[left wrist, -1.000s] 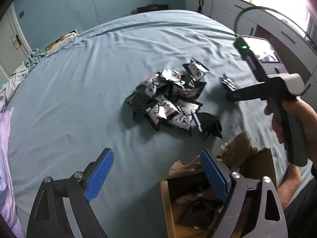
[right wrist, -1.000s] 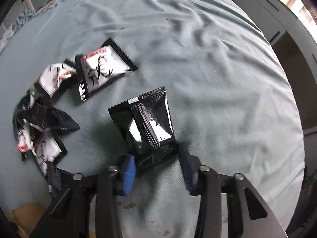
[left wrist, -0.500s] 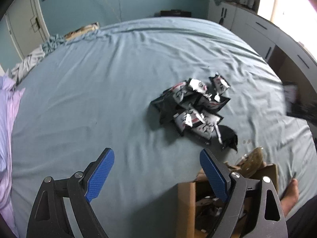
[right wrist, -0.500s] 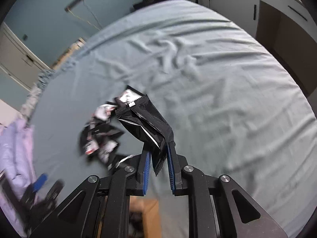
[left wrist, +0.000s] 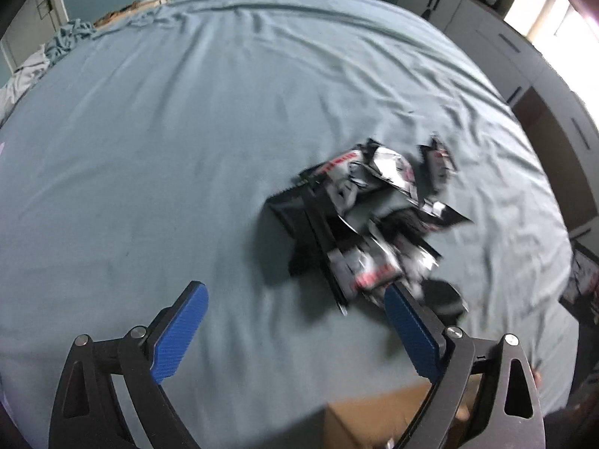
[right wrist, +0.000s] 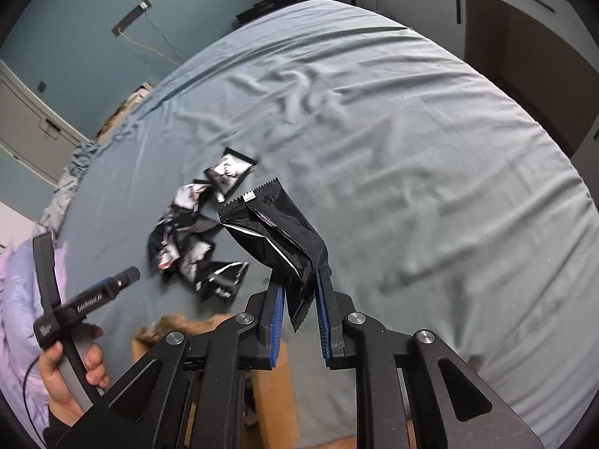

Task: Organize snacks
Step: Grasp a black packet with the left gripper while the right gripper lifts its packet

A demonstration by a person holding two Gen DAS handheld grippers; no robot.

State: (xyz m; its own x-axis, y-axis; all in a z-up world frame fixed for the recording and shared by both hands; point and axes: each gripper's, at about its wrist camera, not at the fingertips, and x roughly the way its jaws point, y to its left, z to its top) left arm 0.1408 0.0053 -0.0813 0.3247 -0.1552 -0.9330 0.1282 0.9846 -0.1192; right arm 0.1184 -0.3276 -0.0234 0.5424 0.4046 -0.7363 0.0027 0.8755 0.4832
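A pile of black and white snack packets [left wrist: 374, 224] lies on the blue-grey bed sheet [left wrist: 187, 131]; it also shows in the right wrist view [right wrist: 191, 239]. My left gripper [left wrist: 295, 321] is open and empty, just short of the pile. It also shows at the left of the right wrist view [right wrist: 112, 284]. My right gripper [right wrist: 299, 307] is shut on a black snack packet [right wrist: 280, 235] and holds it up above the bed, over a brown cardboard box [right wrist: 277, 385].
The cardboard box [left wrist: 378, 422] sits at the bed's near edge, under the left gripper's right finger. Crumpled clothes [left wrist: 56, 48] lie at the far left. White cupboards [right wrist: 486, 7] stand beyond the bed's right side.
My right gripper closed on the black packet, lifted it off the sheet and carried it back over the box. My left gripper moved forward toward the pile.
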